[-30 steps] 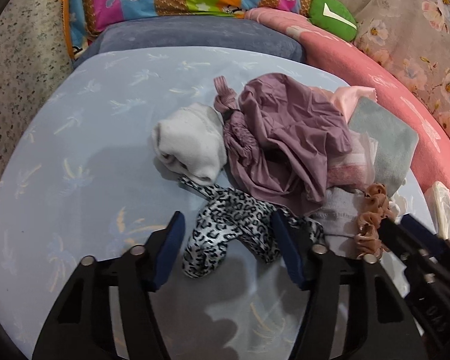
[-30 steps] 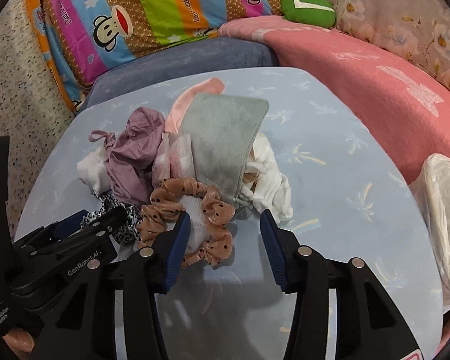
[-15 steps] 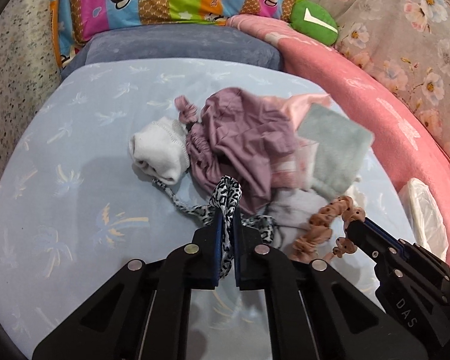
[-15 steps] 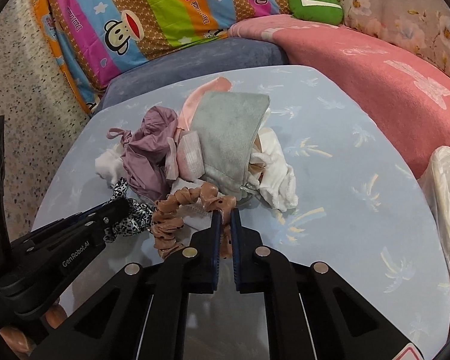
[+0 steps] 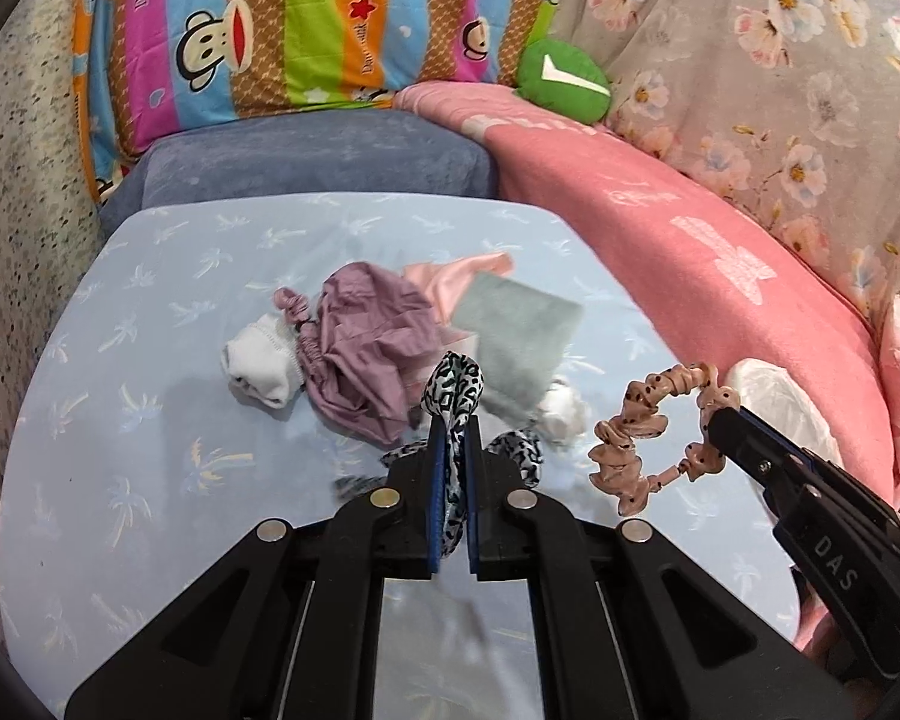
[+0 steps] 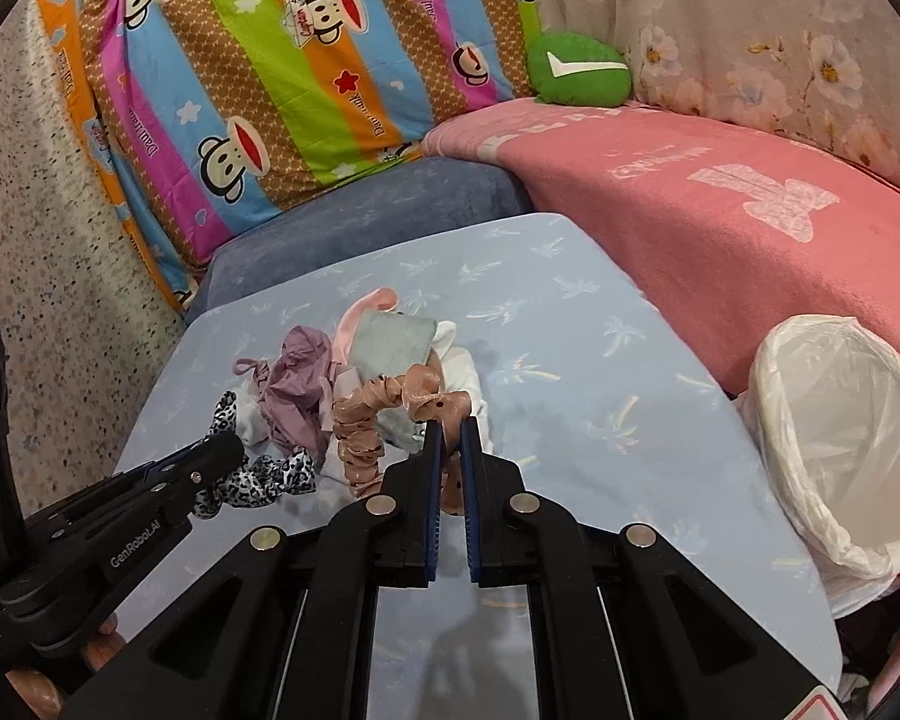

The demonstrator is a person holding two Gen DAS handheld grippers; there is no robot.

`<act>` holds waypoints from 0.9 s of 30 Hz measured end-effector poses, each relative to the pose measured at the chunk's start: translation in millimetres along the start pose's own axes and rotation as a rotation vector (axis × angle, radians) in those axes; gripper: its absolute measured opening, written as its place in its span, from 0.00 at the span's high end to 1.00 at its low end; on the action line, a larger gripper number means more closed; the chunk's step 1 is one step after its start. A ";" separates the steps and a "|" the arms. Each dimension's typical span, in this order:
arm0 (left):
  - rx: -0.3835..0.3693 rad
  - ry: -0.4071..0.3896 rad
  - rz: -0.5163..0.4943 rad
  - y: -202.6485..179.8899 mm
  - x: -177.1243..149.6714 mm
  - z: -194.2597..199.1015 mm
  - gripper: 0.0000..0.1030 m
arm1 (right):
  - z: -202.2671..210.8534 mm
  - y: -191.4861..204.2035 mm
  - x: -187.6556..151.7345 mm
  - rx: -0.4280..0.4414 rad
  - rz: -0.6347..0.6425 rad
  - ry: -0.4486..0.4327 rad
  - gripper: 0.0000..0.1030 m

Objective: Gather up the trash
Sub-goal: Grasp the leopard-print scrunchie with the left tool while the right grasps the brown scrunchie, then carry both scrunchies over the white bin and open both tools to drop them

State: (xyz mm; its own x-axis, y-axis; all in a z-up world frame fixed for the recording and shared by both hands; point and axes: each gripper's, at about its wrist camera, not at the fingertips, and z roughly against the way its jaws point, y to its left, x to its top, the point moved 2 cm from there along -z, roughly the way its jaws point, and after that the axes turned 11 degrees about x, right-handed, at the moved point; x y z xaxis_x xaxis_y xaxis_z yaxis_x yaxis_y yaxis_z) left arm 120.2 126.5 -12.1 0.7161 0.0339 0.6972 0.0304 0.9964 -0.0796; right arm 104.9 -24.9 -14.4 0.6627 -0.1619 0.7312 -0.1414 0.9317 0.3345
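My left gripper is shut on a leopard-print scrunchie, which hangs lifted above the light-blue table. The same scrunchie shows in the right wrist view at the left gripper's tip. My right gripper is shut on a tan dotted scrunchie, also raised off the table; the tan dotted scrunchie dangles from the right gripper in the left wrist view. A pile stays on the table: purple cloth, white sock, grey cloth.
A bin lined with a white plastic bag stands off the table's right edge, against a pink blanket. A blue-grey cushion, a striped monkey-print pillow and a green toy lie behind the table.
Both grippers closed from open, left on the leopard scrunchie, right on the tan one, then rose and pulled back, lifting both scrunchies clear of the pile.
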 end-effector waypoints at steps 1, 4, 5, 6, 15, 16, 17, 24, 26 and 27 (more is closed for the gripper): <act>-0.008 -0.012 -0.010 -4.9 1.3 4.4 0.95 | 4.2 -2.4 1.4 -0.005 -0.005 -0.010 0.92; -0.040 -0.028 -0.032 -19.0 5.4 13.5 0.95 | 21.7 -13.4 7.0 -0.019 -0.025 -0.043 0.92; -0.051 -0.032 -0.043 -25.4 6.0 16.2 0.95 | 27.7 -18.2 9.0 -0.028 -0.032 -0.055 0.92; -0.061 -0.039 -0.059 -33.2 8.0 18.4 0.95 | 33.7 -22.8 10.4 -0.038 -0.037 -0.067 0.92; -0.182 -0.079 -0.190 -112.3 13.7 30.8 0.95 | 86.5 -78.5 18.5 -0.163 -0.091 -0.163 0.92; -0.197 -0.082 -0.202 -121.8 12.0 33.3 0.95 | 93.2 -88.0 18.5 -0.182 -0.101 -0.173 0.92; -0.216 -0.082 -0.219 -133.9 11.6 33.8 0.95 | 97.3 -94.6 17.9 -0.194 -0.107 -0.179 0.92; -0.312 -0.066 -0.312 -210.3 3.4 32.4 0.95 | 130.9 -158.5 10.0 -0.295 -0.190 -0.215 0.92; -0.333 -0.054 -0.334 -230.9 -0.4 29.9 0.95 | 137.4 -174.0 6.5 -0.307 -0.214 -0.218 0.92; -0.340 -0.051 -0.343 -237.6 -2.9 29.9 0.95 | 140.3 -183.2 4.7 -0.317 -0.226 -0.218 0.92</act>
State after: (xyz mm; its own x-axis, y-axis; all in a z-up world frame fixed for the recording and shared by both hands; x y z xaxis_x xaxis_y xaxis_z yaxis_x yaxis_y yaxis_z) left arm 90.0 -108.0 26.1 0.5899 -0.2796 0.7575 0.4909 0.8690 -0.0616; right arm 30.7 -242.0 11.2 0.4761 -0.4061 0.7800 0.2446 0.9131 0.3261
